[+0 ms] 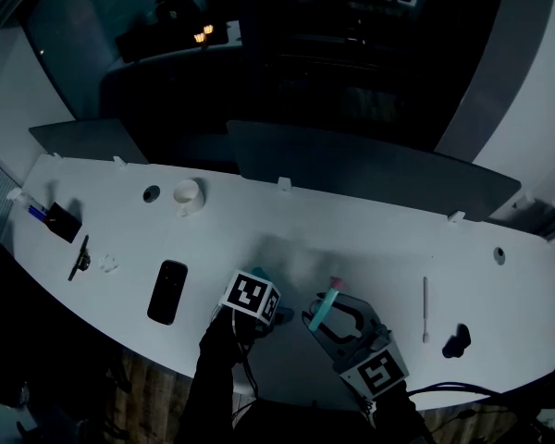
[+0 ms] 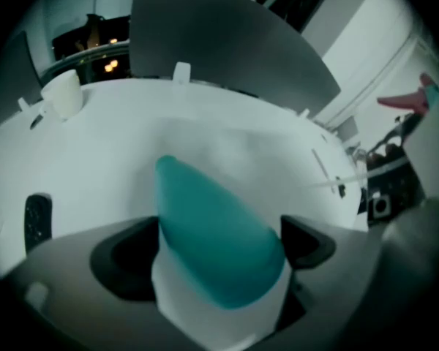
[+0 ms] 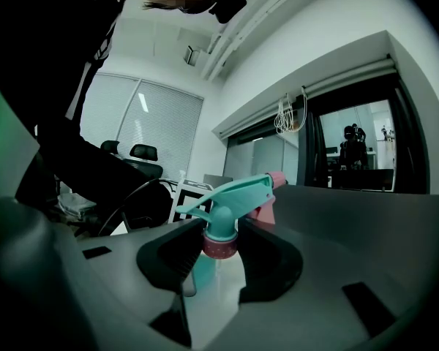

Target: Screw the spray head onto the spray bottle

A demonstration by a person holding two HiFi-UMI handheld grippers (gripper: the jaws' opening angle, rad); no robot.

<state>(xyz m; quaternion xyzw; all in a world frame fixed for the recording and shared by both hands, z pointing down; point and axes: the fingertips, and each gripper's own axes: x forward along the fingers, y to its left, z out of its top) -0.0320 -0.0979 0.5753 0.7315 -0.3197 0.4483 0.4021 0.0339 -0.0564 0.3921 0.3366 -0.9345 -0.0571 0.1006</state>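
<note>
The spray bottle [image 2: 212, 232], with a teal cone-shaped part and a white part, fills the middle of the left gripper view. It lies between the wide-apart jaws of my left gripper [image 2: 216, 251], and its dark pads [image 2: 311, 241] stand clear of it on each side. In the head view the left gripper [image 1: 262, 314] points steeply down at the table's near edge. Just to its right, my right gripper [image 1: 326, 314] is shut on the teal spray head [image 1: 326, 303]. The right gripper [image 3: 219, 251] clamps the head's pink collar; the spray head [image 3: 238, 194] stands upright with its pink nozzle pointing away.
On the white table [image 1: 370, 239] lie a black phone [image 1: 167, 291], a white cup [image 1: 187, 194], a thin white stick [image 1: 425, 308], a small black object [image 1: 456, 340] and a dark box [image 1: 63, 221] at far left. Grey divider panels [image 1: 351, 169] line the back edge.
</note>
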